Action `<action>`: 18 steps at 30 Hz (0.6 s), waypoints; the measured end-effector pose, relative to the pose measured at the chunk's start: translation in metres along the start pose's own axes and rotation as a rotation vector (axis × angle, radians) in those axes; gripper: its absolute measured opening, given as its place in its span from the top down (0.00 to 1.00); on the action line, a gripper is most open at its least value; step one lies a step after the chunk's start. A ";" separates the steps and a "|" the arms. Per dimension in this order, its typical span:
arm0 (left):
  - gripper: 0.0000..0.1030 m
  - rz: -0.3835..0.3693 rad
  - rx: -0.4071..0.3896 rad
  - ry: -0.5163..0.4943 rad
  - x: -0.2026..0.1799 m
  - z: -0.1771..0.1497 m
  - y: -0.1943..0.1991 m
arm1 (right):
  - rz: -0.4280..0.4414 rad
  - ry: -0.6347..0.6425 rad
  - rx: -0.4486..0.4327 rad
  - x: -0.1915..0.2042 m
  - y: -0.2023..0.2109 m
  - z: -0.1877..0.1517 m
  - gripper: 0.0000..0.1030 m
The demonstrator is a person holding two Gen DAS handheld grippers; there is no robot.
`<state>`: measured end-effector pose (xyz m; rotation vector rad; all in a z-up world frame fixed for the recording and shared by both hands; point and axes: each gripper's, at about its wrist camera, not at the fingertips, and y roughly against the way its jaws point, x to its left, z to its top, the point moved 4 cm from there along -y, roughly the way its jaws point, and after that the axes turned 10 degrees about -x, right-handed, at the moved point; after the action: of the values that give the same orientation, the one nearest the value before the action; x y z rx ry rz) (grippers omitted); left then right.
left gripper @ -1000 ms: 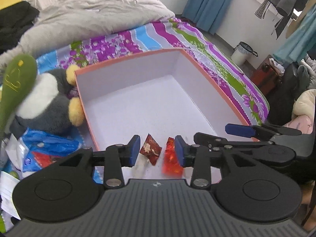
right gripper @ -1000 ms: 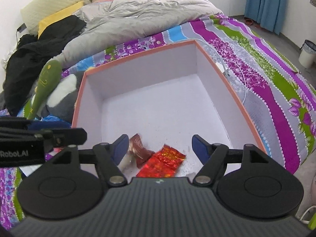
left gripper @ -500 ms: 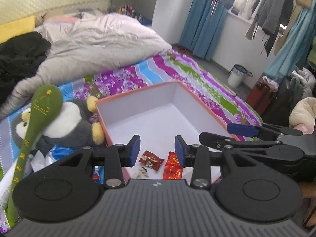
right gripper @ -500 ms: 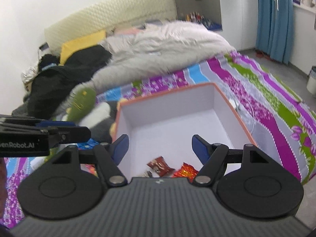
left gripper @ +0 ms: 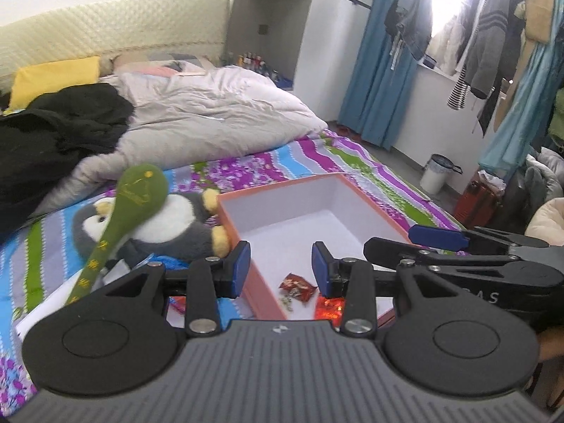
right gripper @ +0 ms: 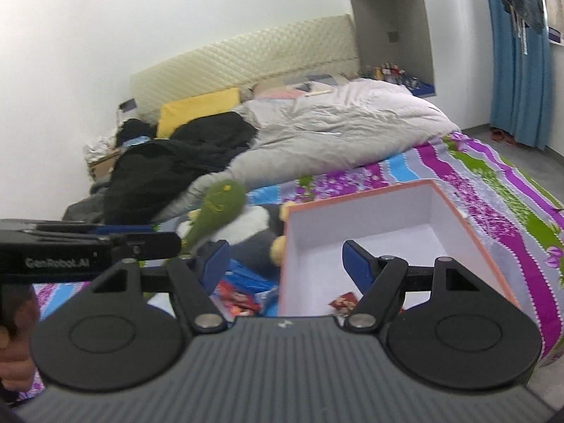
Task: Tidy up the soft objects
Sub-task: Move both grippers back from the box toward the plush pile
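Both grippers — left (left gripper: 281, 264), right (right gripper: 286, 264) — hang parted and empty above the orange box (left gripper: 366, 201).

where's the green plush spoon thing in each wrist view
Left wrist: the green plush spoon is left of centre, lying across the penguin plush, left of the orange box.
Right wrist: it sits left of centre, blurred, just above the left finger, again left of the box.
Shared landmark: the orange box with white inside.
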<state>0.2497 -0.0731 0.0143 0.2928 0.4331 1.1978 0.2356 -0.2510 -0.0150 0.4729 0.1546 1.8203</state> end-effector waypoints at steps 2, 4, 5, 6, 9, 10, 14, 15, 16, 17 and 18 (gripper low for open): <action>0.57 0.016 -0.007 0.015 0.006 -0.007 0.010 | 0.006 0.015 -0.002 0.009 0.004 -0.005 0.29; 0.57 0.032 -0.009 0.033 0.013 -0.014 0.018 | 0.010 0.022 -0.001 0.016 0.006 -0.009 0.29; 0.57 0.039 -0.010 0.046 0.017 -0.018 0.023 | 0.020 0.018 -0.002 0.020 0.007 -0.012 0.29; 0.57 0.045 -0.010 0.057 0.021 -0.023 0.027 | 0.027 0.014 -0.003 0.023 0.008 -0.014 0.29; 0.57 0.072 -0.012 0.083 0.034 -0.035 0.038 | 0.041 0.023 -0.004 0.033 0.012 -0.021 0.29; 0.57 0.083 -0.011 0.092 0.038 -0.039 0.042 | 0.046 0.030 -0.004 0.036 0.012 -0.024 0.29; 0.57 0.113 -0.010 0.118 0.052 -0.055 0.055 | 0.075 0.041 0.007 0.050 0.014 -0.035 0.29; 0.57 0.122 -0.010 0.123 0.054 -0.059 0.058 | 0.082 0.043 0.011 0.053 0.014 -0.038 0.29; 0.55 0.133 -0.013 0.133 0.058 -0.064 0.063 | 0.088 0.043 0.014 0.056 0.015 -0.041 0.29; 0.53 0.142 -0.016 0.141 0.063 -0.067 0.065 | 0.097 0.044 0.019 0.060 0.016 -0.045 0.29; 0.53 0.151 -0.019 0.148 0.066 -0.071 0.069 | 0.106 0.047 0.025 0.064 0.015 -0.048 0.29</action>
<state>0.1785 0.0117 -0.0289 0.2241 0.5347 1.3764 0.1884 -0.1883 -0.0382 0.4636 0.1873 1.9361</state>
